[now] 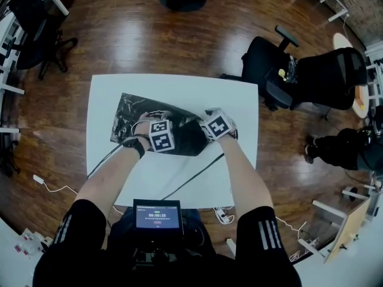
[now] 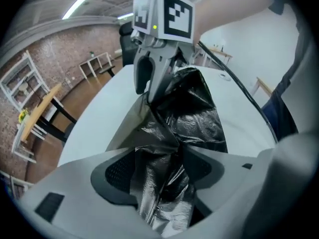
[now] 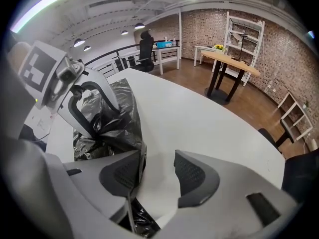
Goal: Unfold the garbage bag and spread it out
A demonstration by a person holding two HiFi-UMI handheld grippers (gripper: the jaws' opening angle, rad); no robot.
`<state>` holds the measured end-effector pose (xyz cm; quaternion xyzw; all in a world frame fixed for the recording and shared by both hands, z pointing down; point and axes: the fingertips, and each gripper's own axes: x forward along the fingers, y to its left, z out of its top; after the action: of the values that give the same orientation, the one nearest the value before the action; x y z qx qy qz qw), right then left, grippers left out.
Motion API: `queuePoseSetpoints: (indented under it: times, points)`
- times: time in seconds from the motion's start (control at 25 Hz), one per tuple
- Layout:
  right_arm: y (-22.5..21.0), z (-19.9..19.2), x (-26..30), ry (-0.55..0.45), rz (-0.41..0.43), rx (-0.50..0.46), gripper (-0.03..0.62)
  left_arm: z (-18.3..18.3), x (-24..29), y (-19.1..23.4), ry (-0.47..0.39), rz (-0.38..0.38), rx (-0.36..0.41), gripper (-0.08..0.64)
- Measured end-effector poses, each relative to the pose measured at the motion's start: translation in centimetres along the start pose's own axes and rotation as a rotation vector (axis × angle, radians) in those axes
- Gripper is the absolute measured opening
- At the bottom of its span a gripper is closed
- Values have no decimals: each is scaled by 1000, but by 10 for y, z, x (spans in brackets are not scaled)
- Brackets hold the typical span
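A crumpled black garbage bag (image 1: 134,115) lies on the white table (image 1: 239,100), partly spread toward the left. Both grippers point steeply down on its right half, close together. My left gripper (image 1: 154,119) has its jaws apart, and a loose bunch of bag film (image 2: 164,183) runs between its pads without being pinched. My right gripper (image 1: 210,115) stands open at the bag's right edge. In the right gripper view, bare table shows between its pads (image 3: 194,176), and the bag's edge (image 3: 117,113) rests against the left one.
Two black cables (image 1: 191,175) run across the near half of the table. A small screen (image 1: 157,214) sits at my chest. Black office chairs (image 1: 311,76) stand to the right on the wood floor, and another chair (image 1: 36,34) at the far left.
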<state>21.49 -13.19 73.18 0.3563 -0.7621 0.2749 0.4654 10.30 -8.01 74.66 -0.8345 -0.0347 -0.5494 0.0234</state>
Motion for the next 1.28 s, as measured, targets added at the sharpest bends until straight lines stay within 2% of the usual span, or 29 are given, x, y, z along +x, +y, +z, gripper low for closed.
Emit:
queuePoseSetpoints:
  times: [0.12, 0.32, 0.44, 0.56, 0.64, 0.72, 0.76, 0.84, 0.96, 1.04, 1.16, 1.28]
  points:
    - [-3, 0, -4, -18, -2, 26, 227, 1, 0, 1, -9, -39, -53, 313]
    - [-2, 6, -23, -105, 30, 70, 227, 0, 0, 2, -21, -60, -89, 316]
    - [15, 22, -52, -193, 91, 99, 227, 0, 0, 2, -25, -64, -91, 322]
    - [19, 25, -75, -275, 137, 181, 227, 0, 0, 2, -36, -68, -106, 326]
    - [16, 28, -94, -333, 142, 241, 225, 0, 0, 3, -44, -68, -116, 328]
    - [14, 31, -113, -393, 132, 253, 225, 0, 0, 4, -43, -62, -116, 329]
    - [19, 33, -121, -414, 132, 229, 225, 0, 0, 5, -40, -55, -111, 330]
    - [41, 35, -129, -415, 139, 104, 225, 1, -2, 5, -34, -38, -86, 331]
    - [82, 25, -116, -291, 138, -166, 225, 5, -16, 5, -58, -15, -58, 331]
    - [95, 8, -98, -185, 127, -284, 225, 5, -33, 9, -80, 7, -50, 331]
    - [95, -13, -78, -89, 110, -344, 227, -13, -58, 20, -70, 40, -27, 331]
    - [90, -25, -64, -35, 108, -353, 258, -62, -72, 28, -5, 28, -17, 331]
